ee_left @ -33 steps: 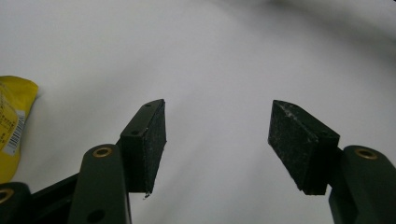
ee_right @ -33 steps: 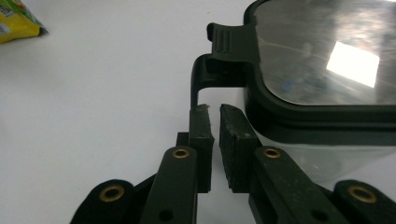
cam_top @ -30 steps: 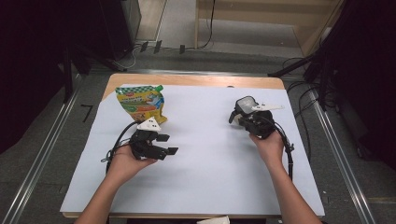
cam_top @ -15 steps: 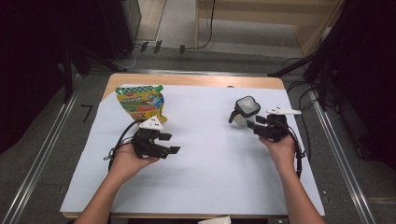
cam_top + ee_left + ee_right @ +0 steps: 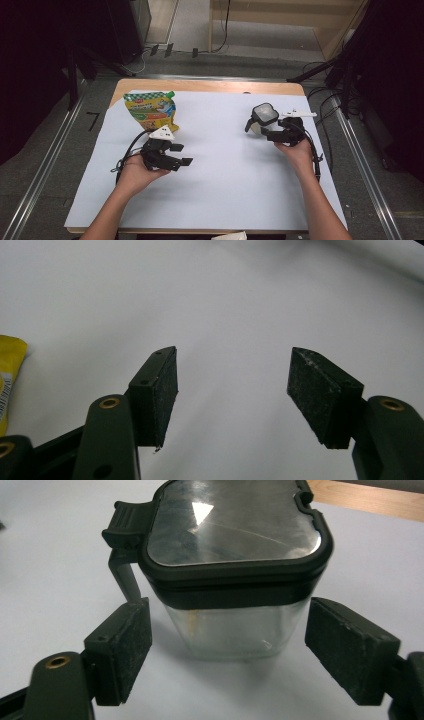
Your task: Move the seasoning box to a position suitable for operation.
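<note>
Figure: my right gripper (image 5: 257, 131) at the clear container (image 5: 263, 119) on the right half of the tabletop (image 5: 225, 175). The container stands upright on the white cover, toward the far right, its dark-rimmed lid (image 5: 232, 522) clipped on and a latch tab (image 5: 127, 522) sticking out at one side. In the right gripper view the two pads (image 5: 122, 647) stand spread on either side of the container's clear wall, each with a visible gap, so nothing is pinched; the jaws have just been opening, with the container between them but free. I judge this to be a release: the container rests squarely on its base and needs no support, so the pads can part without tipping it.

My left gripper (image 5: 175, 155) lies in my left hand (image 5: 137, 172) on the near left of the tabletop, its jaws spread over bare white surface with nothing between them, as the left gripper view shows. It is held low and idle, apart from the work, probably to keep that side free. Just beyond it, at the far left, lies a colourful pouch (image 5: 150, 111) with a green top edge; its yellow corner (image 5: 10, 375) shows at the left margin of the left gripper view, beside the jaws and not touched.

The next sensible move, in my judgement, is to draw the right gripper straight back so neither pad catches the lid rim or the latch tab.
</note>
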Motion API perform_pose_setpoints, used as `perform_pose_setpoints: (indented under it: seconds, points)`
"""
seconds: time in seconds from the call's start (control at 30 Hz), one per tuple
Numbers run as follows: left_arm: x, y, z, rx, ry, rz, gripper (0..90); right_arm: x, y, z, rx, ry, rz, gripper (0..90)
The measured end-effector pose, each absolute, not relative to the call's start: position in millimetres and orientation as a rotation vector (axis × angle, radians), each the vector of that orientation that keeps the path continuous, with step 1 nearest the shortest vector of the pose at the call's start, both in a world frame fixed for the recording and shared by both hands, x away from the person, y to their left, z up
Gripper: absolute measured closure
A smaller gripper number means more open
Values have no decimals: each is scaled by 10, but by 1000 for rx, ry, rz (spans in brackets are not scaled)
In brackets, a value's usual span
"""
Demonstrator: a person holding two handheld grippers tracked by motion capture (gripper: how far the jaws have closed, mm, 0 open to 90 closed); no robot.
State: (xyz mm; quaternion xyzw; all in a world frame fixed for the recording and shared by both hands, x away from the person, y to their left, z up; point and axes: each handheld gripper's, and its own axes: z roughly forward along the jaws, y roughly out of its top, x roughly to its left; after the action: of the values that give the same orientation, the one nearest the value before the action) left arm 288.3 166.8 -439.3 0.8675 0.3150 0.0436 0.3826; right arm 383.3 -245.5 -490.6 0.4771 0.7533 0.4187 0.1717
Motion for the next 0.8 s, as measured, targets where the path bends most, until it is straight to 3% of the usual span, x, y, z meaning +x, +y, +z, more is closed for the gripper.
perform_pose_setpoints:
  seconds: [0.47,0.8]
  points:
    - [2816,1746,-4412,2209,838,120,376,4155,-2280,-5099,1310,2150,1168,138]
    - [2796,1757,-4420,2205,840,116,377,4180,-2225,-5161,1317,2107,1176,140]
